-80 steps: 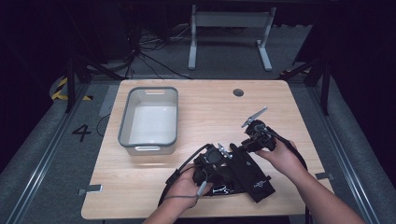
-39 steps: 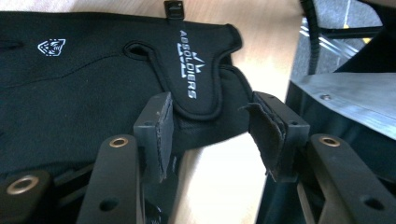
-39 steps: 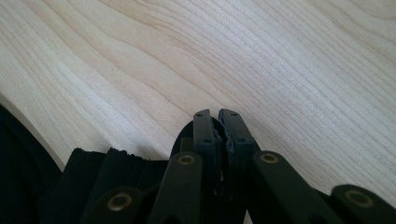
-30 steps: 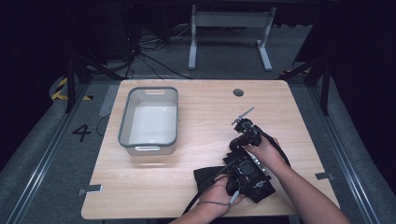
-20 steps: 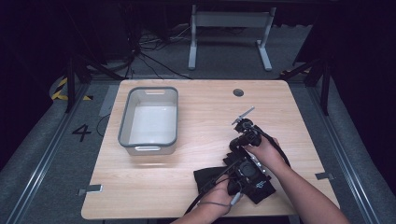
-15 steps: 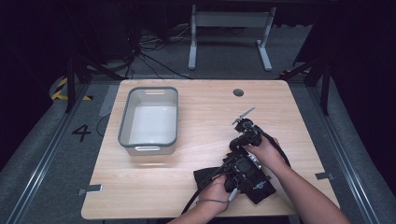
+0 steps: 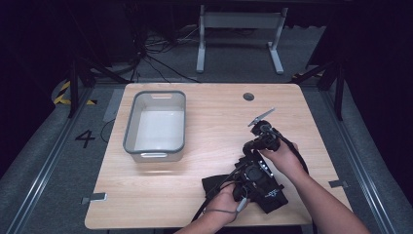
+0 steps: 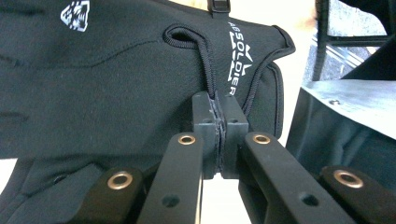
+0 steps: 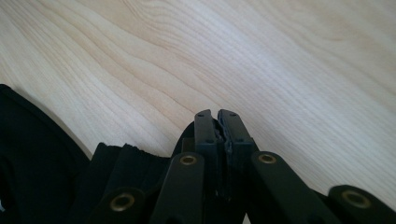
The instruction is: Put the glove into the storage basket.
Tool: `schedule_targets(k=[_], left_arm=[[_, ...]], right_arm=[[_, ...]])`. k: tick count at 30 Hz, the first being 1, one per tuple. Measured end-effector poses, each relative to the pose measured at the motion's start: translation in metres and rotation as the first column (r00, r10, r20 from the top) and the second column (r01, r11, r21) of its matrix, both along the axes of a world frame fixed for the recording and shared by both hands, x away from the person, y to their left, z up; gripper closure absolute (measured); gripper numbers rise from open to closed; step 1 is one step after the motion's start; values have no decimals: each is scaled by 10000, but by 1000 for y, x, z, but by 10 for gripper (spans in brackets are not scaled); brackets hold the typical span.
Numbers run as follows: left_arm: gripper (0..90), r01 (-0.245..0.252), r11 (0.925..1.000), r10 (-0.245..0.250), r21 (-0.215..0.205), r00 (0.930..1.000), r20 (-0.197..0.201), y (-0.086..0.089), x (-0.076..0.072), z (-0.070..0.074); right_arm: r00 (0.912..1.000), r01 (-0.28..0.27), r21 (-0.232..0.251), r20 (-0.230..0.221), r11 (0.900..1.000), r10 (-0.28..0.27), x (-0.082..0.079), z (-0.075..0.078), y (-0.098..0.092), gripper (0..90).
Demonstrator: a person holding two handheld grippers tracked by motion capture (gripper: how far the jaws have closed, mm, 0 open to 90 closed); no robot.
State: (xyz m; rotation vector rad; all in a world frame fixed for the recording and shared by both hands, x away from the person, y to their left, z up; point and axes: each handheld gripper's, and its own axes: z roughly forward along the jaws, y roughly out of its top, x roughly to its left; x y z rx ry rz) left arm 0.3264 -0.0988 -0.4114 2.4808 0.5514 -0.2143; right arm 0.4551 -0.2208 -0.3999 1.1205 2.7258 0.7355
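Black glove [image 7: 272, 196] lying at about 5 o'clock on the table [image 7: 219, 112], seen from the high view; bin [image 7: 155, 148] at about 10 o'clock, well apart from it. In the left gripper view the glove [image 8: 116, 70] is soft stretch fabric with stitched seams and white print, and a thin cord loop [image 8: 205, 51] at its cuff runs down from 12 o'clock into the left gripper [image 8: 220, 109], whose jaws are pressed together and pinching that cord. The right gripper [image 9: 217, 122] also has its jaws pressed together, over bare wood, with black cloth bunched at 7 o'clock beneath them; whether any cloth is caught between the pads cannot be told. Handling, as a judgement: the glove is light, limp and not fragile. It will sag and fold from any single hold and is unlikely to slip from rubber pads. The cord loop or the cuff edge gives the surest purchase, though a grip on the loop alone will let the glove dangle and swing, and a second pinch near the fingers would keep it spread. Count: one glove plainly seen, while the dark heap in the high view may hide a second; one cord loop; one bin; one table; two grippers.
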Motion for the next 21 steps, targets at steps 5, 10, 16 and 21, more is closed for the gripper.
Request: schedule_targets(k=[5,10,16,21], left_arm=[[885,-8,9998,2,198,9995,305,15,-3,16],[884,-169,9981,137,596,9984,544,34,2,29],[884,-613,9958,553,684,9947,866,58,7,43],[883,-1127,9880,1002,1053,9880,1175,78,13,45]], right_arm=[[9992,282,221,289,9994,-289,-8,19,-18,876],[9973,528,677,478,9963,-561,-17,33,-36,877],[9949,489,1133,826,9924,-584,-30,46,-46,877],[9927,369,1456,1081,9886,-530,-45,52,-48,878]])
